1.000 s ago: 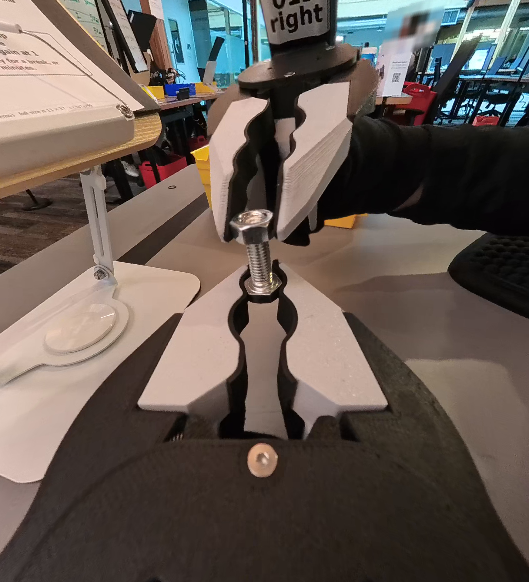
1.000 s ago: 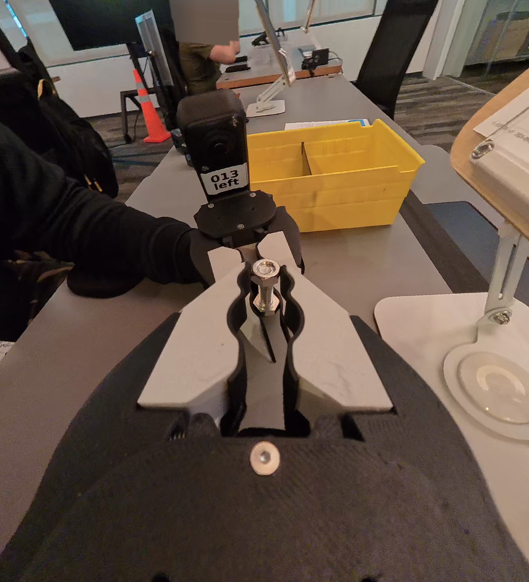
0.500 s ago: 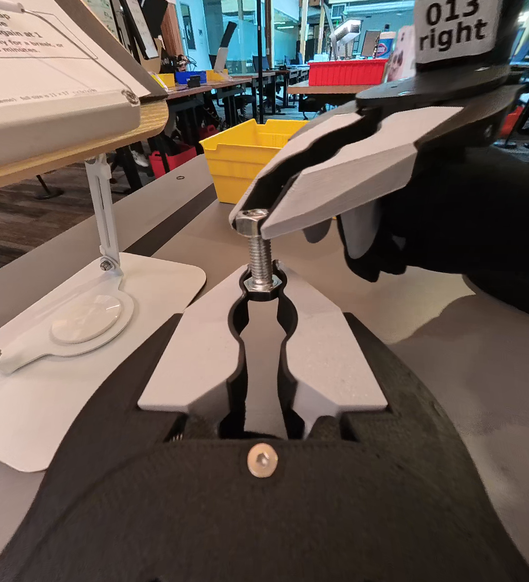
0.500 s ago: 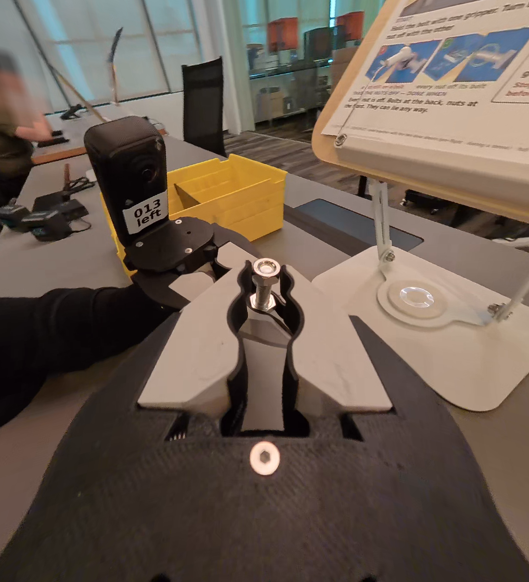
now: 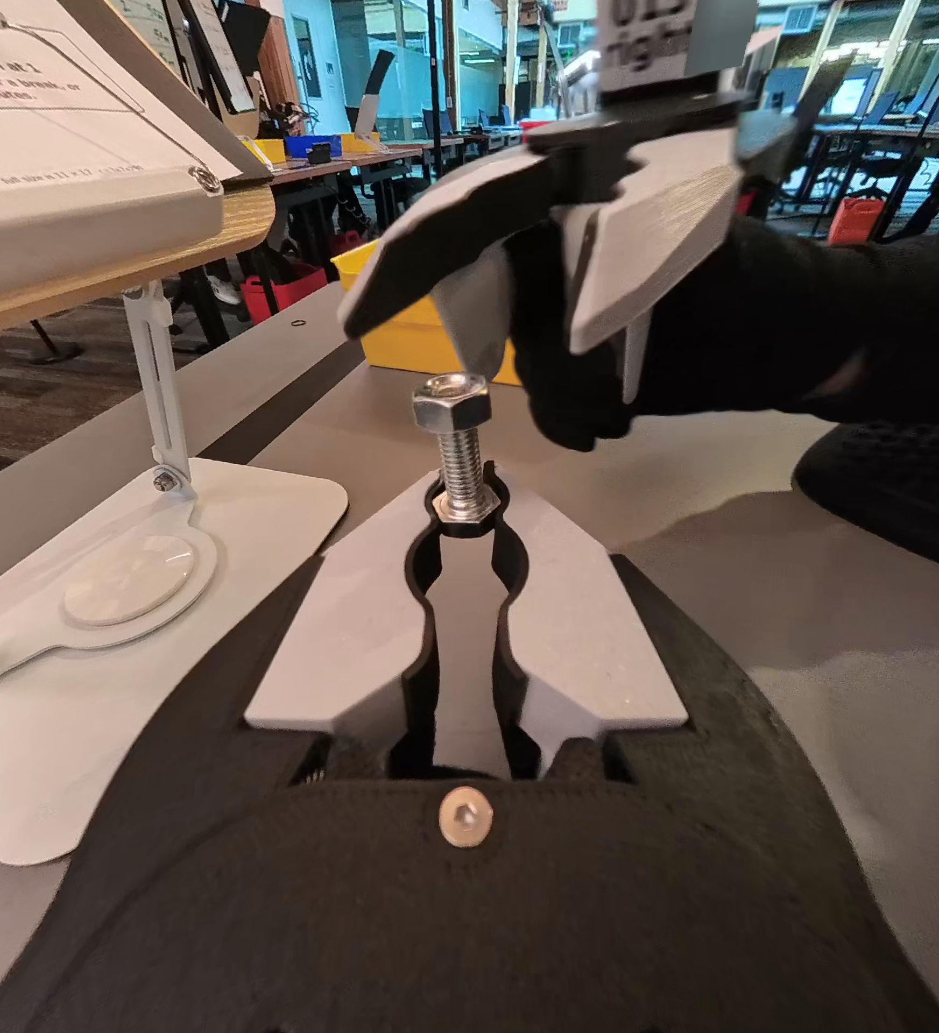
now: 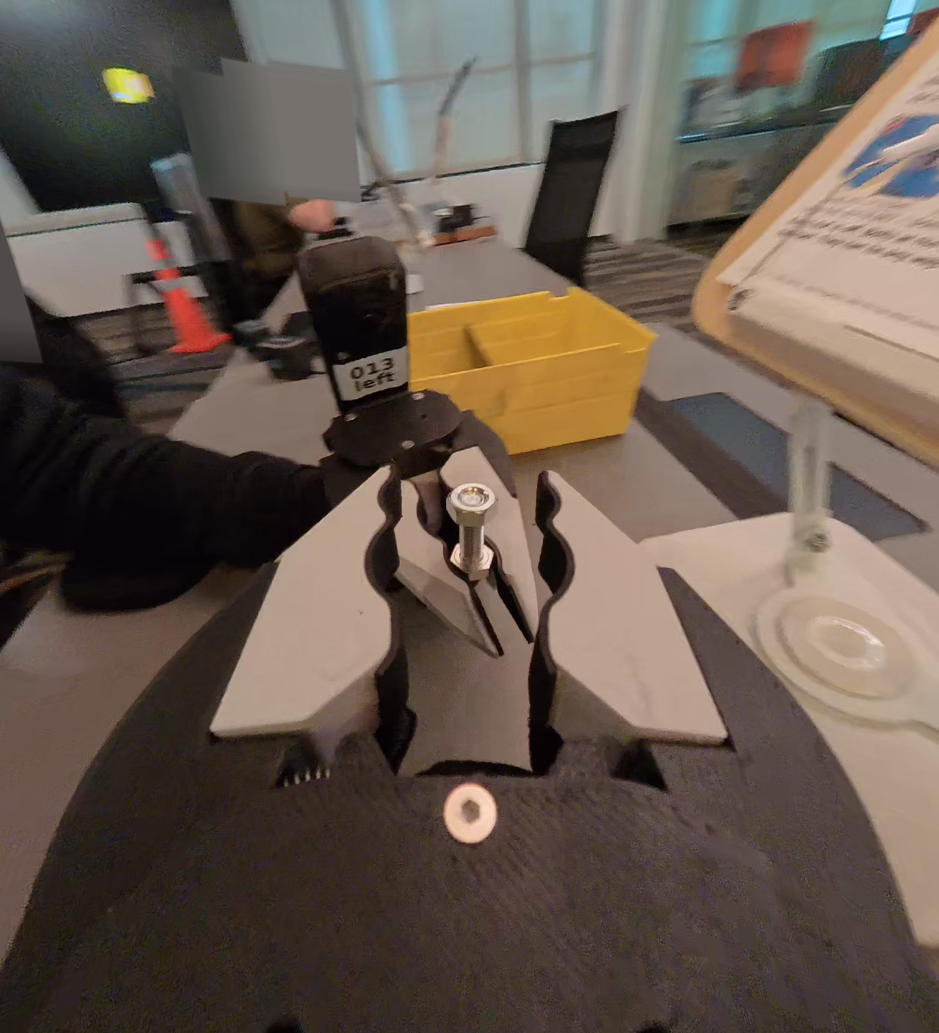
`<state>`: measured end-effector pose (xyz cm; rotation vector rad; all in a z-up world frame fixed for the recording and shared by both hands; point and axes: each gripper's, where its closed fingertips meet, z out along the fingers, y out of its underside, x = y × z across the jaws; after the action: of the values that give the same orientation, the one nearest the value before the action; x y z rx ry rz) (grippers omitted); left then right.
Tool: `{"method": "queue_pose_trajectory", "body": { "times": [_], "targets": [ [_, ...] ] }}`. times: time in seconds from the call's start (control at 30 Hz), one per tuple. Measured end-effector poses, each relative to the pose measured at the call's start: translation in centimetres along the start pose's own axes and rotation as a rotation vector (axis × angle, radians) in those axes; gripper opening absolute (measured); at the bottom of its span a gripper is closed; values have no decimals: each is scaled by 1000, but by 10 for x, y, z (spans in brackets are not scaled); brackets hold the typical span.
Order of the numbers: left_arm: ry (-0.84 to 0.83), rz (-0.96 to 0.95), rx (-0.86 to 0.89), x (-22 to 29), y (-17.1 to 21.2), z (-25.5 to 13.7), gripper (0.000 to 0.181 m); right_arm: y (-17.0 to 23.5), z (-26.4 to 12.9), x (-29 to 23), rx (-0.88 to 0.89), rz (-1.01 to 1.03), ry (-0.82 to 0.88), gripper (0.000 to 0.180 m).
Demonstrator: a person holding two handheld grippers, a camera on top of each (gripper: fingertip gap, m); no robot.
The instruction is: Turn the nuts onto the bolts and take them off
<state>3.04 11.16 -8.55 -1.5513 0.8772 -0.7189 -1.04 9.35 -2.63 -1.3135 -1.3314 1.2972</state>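
- Left wrist view: the left gripper [image 5: 466, 506] lies low and nearly level over the grey table [image 5: 791, 643], its two pale fingers [image 5: 366, 615] clenched at their tips on the nut [image 5: 466, 507].
- The bolt [image 5: 456, 447] stands upright out of that nut, threaded shank rising just beyond the fingertips, hexagonal head [image 5: 450, 399] on top and free of any contact.
- The right gripper [image 5: 467, 330] hangs above and beyond the bolt head, tilted downward, its fingers spread apart and holding nothing; a black-gloved hand [image 5: 707, 335] carries it in from the right.
- Right wrist view: the right gripper's fingers [image 6: 316, 615] stand wide open, with the bolt [image 6: 470, 531] framed in the gap between them, touching neither.
- The left gripper [image 6: 470, 562] faces back from the far side, pinching the nut [image 6: 470, 560]; a black sleeve [image 6: 120, 492] reaches in from the left, forearm resting low on the table.
- A yellow bin [image 6: 539, 363] sits past the fingertips; a white stand base [image 6: 819, 643] lies just right of the right-hand finger.
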Motion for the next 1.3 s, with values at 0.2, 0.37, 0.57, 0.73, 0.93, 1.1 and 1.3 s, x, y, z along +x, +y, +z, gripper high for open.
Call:
{"method": "queue_pose_trajectory", "body": {
  "times": [0.2,0.37,0.57,0.73,0.93,1.1,1.3],
  "targets": [
    [39,3,11,7,-3,-1,11,14,0,-2,-38,-17,-311,35],
    [70,7,17,13,-4,-1,11,13,5,-19,-36,-28,-544,27],
    [93,14,23,18,-6,-1,10,12,3,-28,-45,-46,-709,19],
    [97,17,22,20,-6,0,10,11,1,-29,-22,-44,-759,17],
    [72,12,23,14,-6,-1,10,11,6,-23,-7,-54,-652,16],
    [52,14,18,11,-5,0,11,12,8,-19,-14,-58,-467,16],
    [13,7,16,4,-4,-1,11,11,14,-8,16,-30,-199,16]
  ]
}}
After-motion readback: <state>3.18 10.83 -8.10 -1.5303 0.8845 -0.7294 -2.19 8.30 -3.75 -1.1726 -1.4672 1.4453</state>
